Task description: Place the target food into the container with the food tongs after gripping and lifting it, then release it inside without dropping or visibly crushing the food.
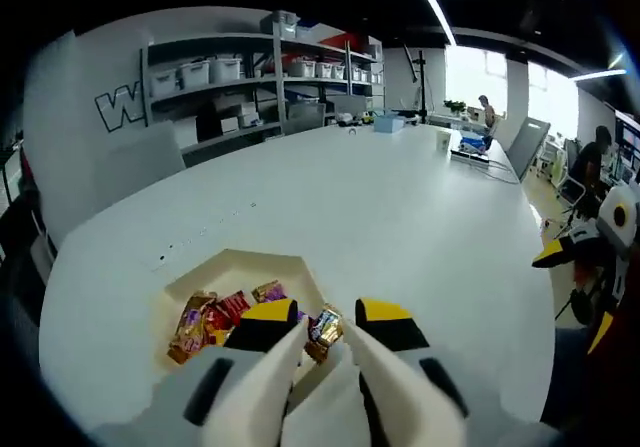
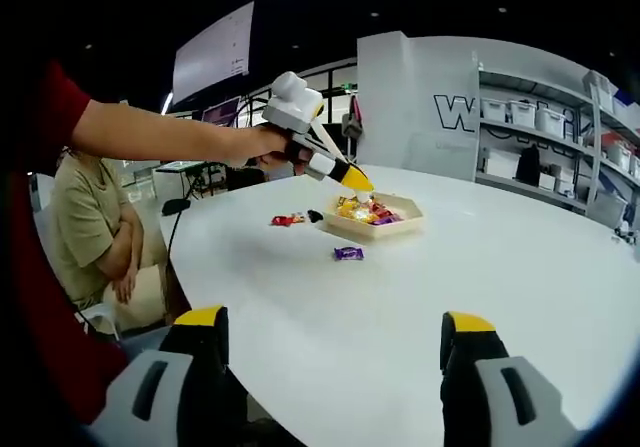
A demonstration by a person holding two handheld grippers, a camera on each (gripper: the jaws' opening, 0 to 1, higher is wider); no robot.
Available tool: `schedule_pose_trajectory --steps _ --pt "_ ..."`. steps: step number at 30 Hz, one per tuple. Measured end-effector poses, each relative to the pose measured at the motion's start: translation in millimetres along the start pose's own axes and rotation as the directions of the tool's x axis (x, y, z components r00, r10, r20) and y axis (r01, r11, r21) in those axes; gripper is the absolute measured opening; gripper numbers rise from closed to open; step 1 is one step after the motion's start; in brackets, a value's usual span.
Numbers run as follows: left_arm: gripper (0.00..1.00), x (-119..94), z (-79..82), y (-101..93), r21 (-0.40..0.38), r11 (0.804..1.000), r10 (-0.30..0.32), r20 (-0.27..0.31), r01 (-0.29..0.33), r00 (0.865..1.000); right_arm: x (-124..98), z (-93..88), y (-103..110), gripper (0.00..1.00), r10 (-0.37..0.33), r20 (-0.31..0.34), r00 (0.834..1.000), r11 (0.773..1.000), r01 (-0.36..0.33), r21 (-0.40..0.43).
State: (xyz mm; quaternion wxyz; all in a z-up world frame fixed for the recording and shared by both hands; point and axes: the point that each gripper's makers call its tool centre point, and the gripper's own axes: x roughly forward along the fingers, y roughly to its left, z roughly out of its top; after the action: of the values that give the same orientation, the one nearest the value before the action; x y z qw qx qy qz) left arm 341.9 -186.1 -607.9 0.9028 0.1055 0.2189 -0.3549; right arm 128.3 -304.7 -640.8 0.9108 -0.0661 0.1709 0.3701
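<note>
A large outlined "W" stands on the white wall (image 2: pixel 470 97).

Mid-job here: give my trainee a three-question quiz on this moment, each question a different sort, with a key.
1. True or false: the left gripper is over the tray.
2. How many wrapped candies lie loose on the table outside the tray? A) none B) two C) five
3. Fill in: the right gripper's jaws stand wide ____.

Key
1. True; in the left gripper view a candy sits between its tips.
2. B: a purple candy and a red candy.
3. Open, with nothing between them.
</note>
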Motion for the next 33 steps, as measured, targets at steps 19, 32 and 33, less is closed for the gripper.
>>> schedule_pose_trajectory --steps 19,32,33 --pt "0.24 -3.0 4.9 14.5 0.052 0.998 0.039 0.044 -0.041 0.998 3.0 -0.4 1.9 0.86 0.005 -0.01 1.0 1.0 -0.005 -0.003" --pt "0.25 -3.1 -32.9 -13.2 0.064 0.998 -0.022 -0.021 0.023 1.0 3.5 -0.3 4.6 0.86 0.012 -0.012 1.0 1.0 -0.012 -0.008" --pt "0.25 -3.3 -36.9 -16.3 0.058 0.998 -0.03 -0.027 0.031 0.999 3.6 -0.5 4.5 0.86 0.012 -0.014 1.0 1.0 -0.012 -0.007"
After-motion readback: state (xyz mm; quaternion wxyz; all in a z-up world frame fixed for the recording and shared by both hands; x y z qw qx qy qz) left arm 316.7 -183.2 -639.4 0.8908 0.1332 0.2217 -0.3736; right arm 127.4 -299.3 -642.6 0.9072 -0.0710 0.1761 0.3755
